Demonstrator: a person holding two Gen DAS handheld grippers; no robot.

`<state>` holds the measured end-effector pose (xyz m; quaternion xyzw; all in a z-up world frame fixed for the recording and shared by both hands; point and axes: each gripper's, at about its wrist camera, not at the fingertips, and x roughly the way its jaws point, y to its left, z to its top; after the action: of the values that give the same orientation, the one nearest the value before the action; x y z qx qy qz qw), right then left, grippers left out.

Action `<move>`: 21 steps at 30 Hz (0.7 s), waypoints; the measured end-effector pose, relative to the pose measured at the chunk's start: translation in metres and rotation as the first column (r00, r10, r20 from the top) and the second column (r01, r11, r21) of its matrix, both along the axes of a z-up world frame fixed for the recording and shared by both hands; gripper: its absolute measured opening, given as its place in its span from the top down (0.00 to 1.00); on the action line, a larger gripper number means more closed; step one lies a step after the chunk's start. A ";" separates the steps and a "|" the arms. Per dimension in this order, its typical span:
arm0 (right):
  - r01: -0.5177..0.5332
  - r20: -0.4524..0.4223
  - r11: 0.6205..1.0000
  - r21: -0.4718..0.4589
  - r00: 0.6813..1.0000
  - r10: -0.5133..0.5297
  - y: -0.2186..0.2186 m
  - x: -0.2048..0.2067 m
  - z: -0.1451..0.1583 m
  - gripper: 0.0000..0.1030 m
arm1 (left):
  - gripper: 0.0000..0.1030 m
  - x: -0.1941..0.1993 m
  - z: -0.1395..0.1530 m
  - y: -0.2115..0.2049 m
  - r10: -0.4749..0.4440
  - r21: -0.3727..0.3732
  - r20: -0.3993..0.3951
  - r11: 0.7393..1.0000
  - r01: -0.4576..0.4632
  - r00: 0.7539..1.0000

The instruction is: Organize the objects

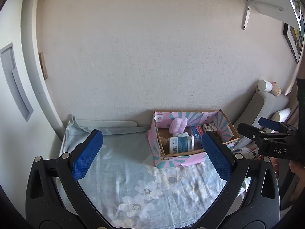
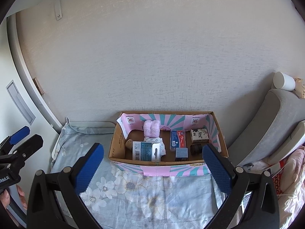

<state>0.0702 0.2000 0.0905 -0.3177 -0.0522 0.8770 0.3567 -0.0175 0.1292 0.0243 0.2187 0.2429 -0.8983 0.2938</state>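
Both the left gripper point(image 1: 150, 152) and right gripper point(image 2: 153, 165) hover empty with fingers spread before the cardboard box point(image 2: 118, 143) on the bed point(image 2: 152, 194), its contents already grouped inside, suggesting sorting is largely complete.

Bedsheet point(image 2: 148, 194): pale blue with white flowers, spread flat, creased.
Wall point(image 2: 152, 57): cream, textured, directly behind the bed.
Shelf bracket point(image 2: 57, 3): white, screwed to the wall high up.
Grey cushion point(image 2: 266, 122): leaning at the right.
White cylinder point(image 2: 284, 82): on top of the cushion.
Framed picture point(image 1: 293, 38): hanging far right.
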 end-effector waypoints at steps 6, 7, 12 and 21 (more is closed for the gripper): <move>0.002 0.003 1.000 0.003 1.000 -0.002 0.001 -0.002 0.000 0.00 | 0.00 0.000 -0.001 -0.001 0.008 -0.003 -0.002 1.000 -0.008 1.000; 0.001 0.002 1.000 0.005 1.000 -0.001 0.001 -0.002 0.000 0.00 | 0.00 0.000 -0.002 -0.002 0.011 -0.001 -0.001 1.000 -0.011 1.000; 0.001 -0.007 1.000 0.010 1.000 -0.001 0.000 -0.003 0.002 0.00 | 0.00 -0.002 -0.001 -0.001 0.017 -0.007 0.004 1.000 -0.017 1.000; 0.007 -0.015 1.000 0.019 1.000 -0.006 -0.001 -0.003 0.003 0.00 | 0.00 -0.001 -0.003 -0.003 0.037 0.028 -0.022 0.999 -0.036 0.999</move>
<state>0.0677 0.1987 0.0939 -0.3079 -0.0567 0.8777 0.3629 -0.0182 0.1265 0.0212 0.2079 0.2627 -0.8917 0.3043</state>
